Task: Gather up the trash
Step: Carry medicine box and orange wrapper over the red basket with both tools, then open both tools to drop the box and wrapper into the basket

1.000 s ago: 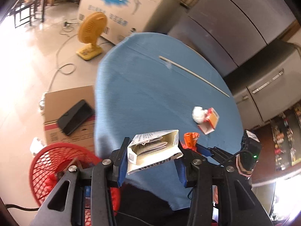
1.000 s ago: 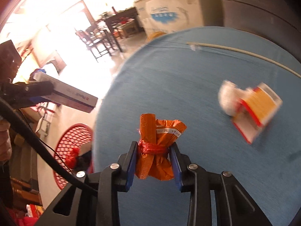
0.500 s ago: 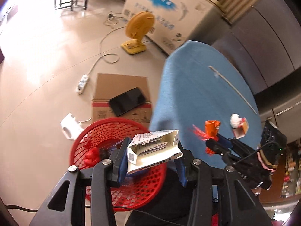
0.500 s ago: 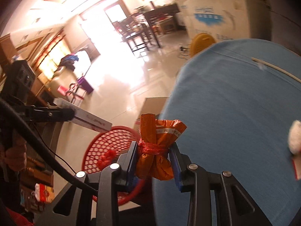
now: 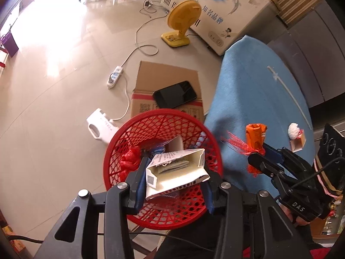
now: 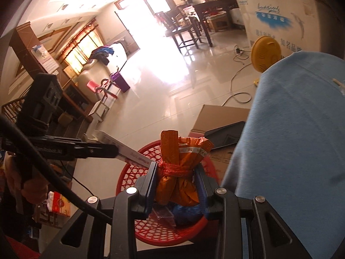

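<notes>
Trash being carried in both grippers above the red basket on the floor. Left gripper clamping an opened paper carton across its sides: likely light, crushable, best pinched gently mid-body. Right gripper squeezing an orange wrapper bundle tied with red netting: probably soft and light, holding best near the tie. More wrappers already lying inside the basket. Crumpled tissue and small box waiting on the blue counter beside it.
</notes>
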### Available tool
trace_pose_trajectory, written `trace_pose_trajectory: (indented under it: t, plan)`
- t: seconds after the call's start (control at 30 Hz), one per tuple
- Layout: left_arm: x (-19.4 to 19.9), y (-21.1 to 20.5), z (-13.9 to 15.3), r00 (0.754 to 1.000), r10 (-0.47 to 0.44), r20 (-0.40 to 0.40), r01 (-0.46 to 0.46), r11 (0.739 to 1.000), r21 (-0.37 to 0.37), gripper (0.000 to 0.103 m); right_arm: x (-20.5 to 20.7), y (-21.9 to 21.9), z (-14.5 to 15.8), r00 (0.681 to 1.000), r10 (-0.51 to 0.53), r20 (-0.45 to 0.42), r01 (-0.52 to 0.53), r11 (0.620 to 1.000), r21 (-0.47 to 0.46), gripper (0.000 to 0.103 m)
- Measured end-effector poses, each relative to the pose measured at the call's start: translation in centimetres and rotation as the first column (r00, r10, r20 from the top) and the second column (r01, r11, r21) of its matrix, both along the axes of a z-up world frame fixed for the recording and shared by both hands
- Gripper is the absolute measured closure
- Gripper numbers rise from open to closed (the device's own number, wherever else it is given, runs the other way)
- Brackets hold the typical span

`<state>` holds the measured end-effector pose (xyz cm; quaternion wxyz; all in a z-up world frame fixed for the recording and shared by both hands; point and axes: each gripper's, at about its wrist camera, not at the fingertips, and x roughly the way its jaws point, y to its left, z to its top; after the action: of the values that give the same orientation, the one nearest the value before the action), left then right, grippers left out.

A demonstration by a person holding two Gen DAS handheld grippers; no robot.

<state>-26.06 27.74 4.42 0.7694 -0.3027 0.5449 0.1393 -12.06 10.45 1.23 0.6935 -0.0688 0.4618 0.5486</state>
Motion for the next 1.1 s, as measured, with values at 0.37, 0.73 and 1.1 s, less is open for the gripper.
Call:
trace_pose_trajectory:
  t: [0.37, 0.73, 1.1]
  plan:
    - [-1.0, 0.5, -2.3, 0.996, 0.008, -0.093, -0.008, 1.0, -0.001, 0.058, -2.2, 1.4, -1.5, 0.996, 0.083, -0.041, -0.083, 0.996, -0.017, 0.067]
    - [-1.1, 0.4, -3.3, 0.989, 0.014, -0.146, -0.01, 1.0, 0.029, 0.058, -3.2, 1.9, -1.9, 0.993, 0.116, -0.033, -0.118, 0.992, -0.05, 0.065]
    - [-1.4, 0.8, -3.9, 0.984, 0.046, -0.169, -0.045, 0.999, 0.01, 0.045, -4.0, 2.6, -2.1, 0.988, 0.148, -0.038, -0.151, 0.983, -0.099, 0.064]
